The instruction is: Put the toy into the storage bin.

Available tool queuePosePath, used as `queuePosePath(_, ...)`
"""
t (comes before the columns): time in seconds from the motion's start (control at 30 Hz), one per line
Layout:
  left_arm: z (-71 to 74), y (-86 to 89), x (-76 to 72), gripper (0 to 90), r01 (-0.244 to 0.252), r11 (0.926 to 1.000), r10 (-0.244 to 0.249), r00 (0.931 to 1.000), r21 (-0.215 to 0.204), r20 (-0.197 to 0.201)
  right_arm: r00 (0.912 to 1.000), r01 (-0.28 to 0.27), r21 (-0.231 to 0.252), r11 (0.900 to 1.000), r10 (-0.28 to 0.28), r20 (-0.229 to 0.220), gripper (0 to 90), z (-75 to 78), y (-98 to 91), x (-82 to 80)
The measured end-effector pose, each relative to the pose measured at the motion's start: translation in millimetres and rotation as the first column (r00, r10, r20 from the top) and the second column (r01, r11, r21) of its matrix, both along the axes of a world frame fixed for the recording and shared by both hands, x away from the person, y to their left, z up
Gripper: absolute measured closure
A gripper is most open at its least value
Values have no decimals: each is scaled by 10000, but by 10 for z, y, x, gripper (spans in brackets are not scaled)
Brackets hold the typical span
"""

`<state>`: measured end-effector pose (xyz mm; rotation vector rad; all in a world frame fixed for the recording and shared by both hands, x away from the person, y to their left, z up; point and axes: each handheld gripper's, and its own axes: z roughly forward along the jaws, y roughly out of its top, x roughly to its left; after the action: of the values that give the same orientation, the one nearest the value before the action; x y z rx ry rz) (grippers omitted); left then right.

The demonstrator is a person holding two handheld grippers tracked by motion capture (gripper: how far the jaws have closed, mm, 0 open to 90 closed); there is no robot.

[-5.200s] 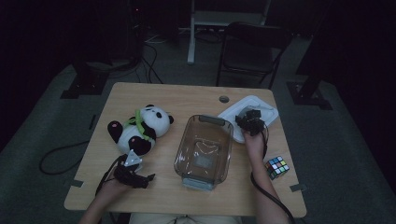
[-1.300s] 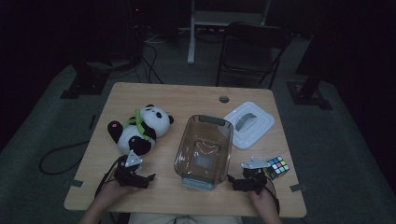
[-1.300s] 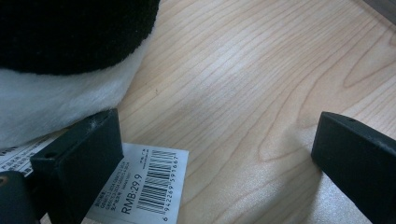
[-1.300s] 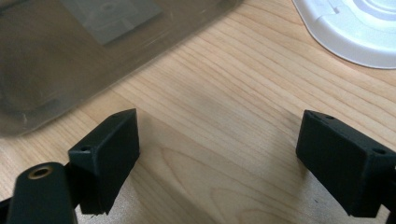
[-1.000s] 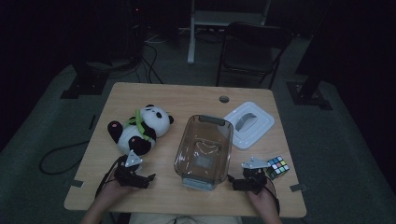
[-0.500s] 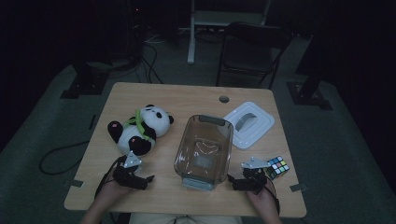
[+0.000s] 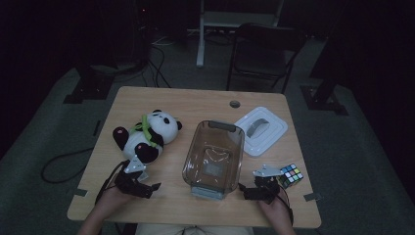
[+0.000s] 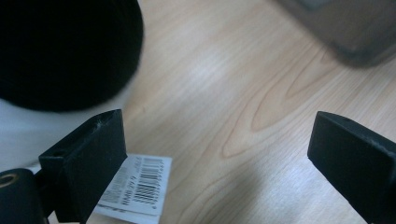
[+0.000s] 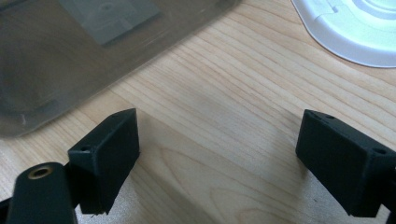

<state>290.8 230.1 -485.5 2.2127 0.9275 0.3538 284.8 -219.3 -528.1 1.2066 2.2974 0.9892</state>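
A clear plastic box (image 7: 214, 152) stands open in the middle of the wooden table (image 7: 195, 105). Its white lid (image 7: 261, 129) lies to the right behind it. A panda plush (image 7: 145, 134) lies at the left. My left gripper (image 7: 153, 188) rests near the front edge, just in front of the panda, jaws wide open over bare wood (image 8: 224, 154). The panda's black fur (image 8: 65, 46) and a barcode tag (image 8: 135, 186) show beside its left jaw. My right gripper (image 7: 243, 191) rests at the front right, open and holding nothing (image 9: 219, 149), with the box (image 9: 93, 51) ahead on its left and the lid (image 9: 355, 32) ahead on its right.
A colourful puzzle cube (image 7: 291, 175) sits at the front right, beside my right hand. A round cable hole (image 7: 235, 104) is near the table's far edge. A black chair (image 7: 266, 54) stands behind the table. Cables trail on the floor at the left.
Five seconds ago my right gripper was at the white lid; it has come back to the front right edge. In the last second nothing has moved.
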Motion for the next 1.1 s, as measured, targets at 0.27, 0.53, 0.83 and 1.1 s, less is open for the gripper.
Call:
queuePosePath(0.27,255,-25,-10,62,-82,9999,86,9991,-102,405,10000,3,1,10000,-3,-1,130,0,0,0)
queuePosePath(0.53,578,28,95,84,-201,9989,226,9979,-413,615,10000,1,-10,10000,-1,-12,130,1,0,0)
queuePosePath(0.83,937,34,250,84,-438,9987,472,9876,-260,1496,10000,6,1,10000,-6,-8,130,0,0,0)
queuePosePath(1.1,1035,79,536,84,-801,9967,817,9802,-160,1805,10000,3,-6,10000,-3,-7,130,1,0,0)
